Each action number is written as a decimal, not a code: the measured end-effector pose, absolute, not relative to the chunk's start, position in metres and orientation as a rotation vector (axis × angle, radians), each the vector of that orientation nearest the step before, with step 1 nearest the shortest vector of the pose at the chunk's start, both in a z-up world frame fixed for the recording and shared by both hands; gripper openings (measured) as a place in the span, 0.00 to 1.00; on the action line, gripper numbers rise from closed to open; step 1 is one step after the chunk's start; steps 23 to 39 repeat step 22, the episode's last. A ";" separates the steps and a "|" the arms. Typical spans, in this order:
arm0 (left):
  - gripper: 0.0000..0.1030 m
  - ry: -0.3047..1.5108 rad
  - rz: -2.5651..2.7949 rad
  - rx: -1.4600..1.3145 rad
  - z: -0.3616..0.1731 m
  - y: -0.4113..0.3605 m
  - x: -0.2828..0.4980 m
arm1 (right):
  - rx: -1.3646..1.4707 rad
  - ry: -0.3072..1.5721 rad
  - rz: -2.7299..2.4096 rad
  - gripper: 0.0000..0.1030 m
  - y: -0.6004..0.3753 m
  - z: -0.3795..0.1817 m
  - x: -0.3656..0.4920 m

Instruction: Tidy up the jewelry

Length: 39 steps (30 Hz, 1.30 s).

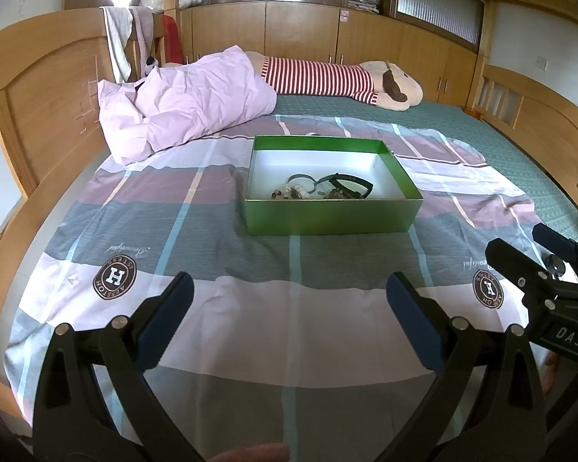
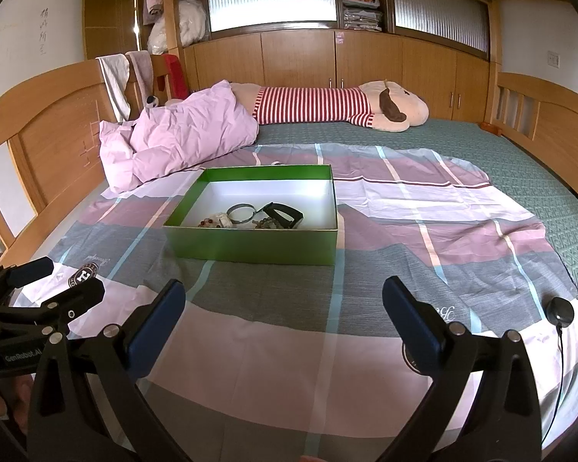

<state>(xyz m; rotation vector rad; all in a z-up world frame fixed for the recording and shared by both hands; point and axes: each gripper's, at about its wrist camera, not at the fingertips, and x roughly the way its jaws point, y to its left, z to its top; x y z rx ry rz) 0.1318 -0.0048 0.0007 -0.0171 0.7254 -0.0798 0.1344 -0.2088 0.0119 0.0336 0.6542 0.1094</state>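
A green box (image 1: pixel 333 215) (image 2: pixel 250 248) with a white inside sits on the plaid sheet in the middle of the bed. Inside it lie a black bracelet (image 1: pixel 350 184) (image 2: pixel 285 211), a thin metal bangle (image 2: pixel 241 213) (image 1: pixel 300 180) and bead strings (image 1: pixel 285 193) (image 2: pixel 212 222), bunched near the front wall. My left gripper (image 1: pixel 289 294) hovers open over the sheet, well short of the box. My right gripper (image 2: pixel 283 302) is open too, nothing between its blue pads. Each gripper shows at the edge of the other's view: the right gripper (image 1: pixel 520 248) and the left gripper (image 2: pixel 71 277).
A pink pillow (image 1: pixel 181 100) lies at the back left by the wooden headboard (image 1: pixel 38 88). A long plush toy in a red striped shirt (image 1: pixel 327 77) lies along the far cabinets. A small black round device with a cable (image 2: pixel 562 311) rests on the sheet at right.
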 end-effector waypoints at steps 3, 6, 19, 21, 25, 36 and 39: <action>0.96 0.724 -0.083 -0.017 0.001 -0.006 0.131 | 0.033 0.657 0.110 0.97 -0.209 0.012 0.135; 0.96 0.723 -0.088 -0.017 0.001 -0.006 0.130 | 0.033 0.656 0.110 0.97 -0.209 0.012 0.135; 0.96 0.727 -0.087 -0.028 0.000 -0.005 0.131 | 0.032 0.656 0.111 0.97 -0.208 0.011 0.135; 0.96 0.727 -0.087 -0.028 0.000 -0.004 0.131 | 0.030 0.658 0.110 0.97 -0.208 0.011 0.135; 0.96 0.728 -0.088 -0.027 -0.001 -0.004 0.132 | 0.031 0.657 0.111 0.97 -0.208 0.011 0.135; 0.96 0.728 -0.088 -0.027 -0.001 -0.004 0.132 | 0.031 0.657 0.111 0.97 -0.208 0.011 0.135; 0.96 0.728 -0.088 -0.027 -0.001 -0.004 0.132 | 0.031 0.657 0.111 0.97 -0.208 0.011 0.135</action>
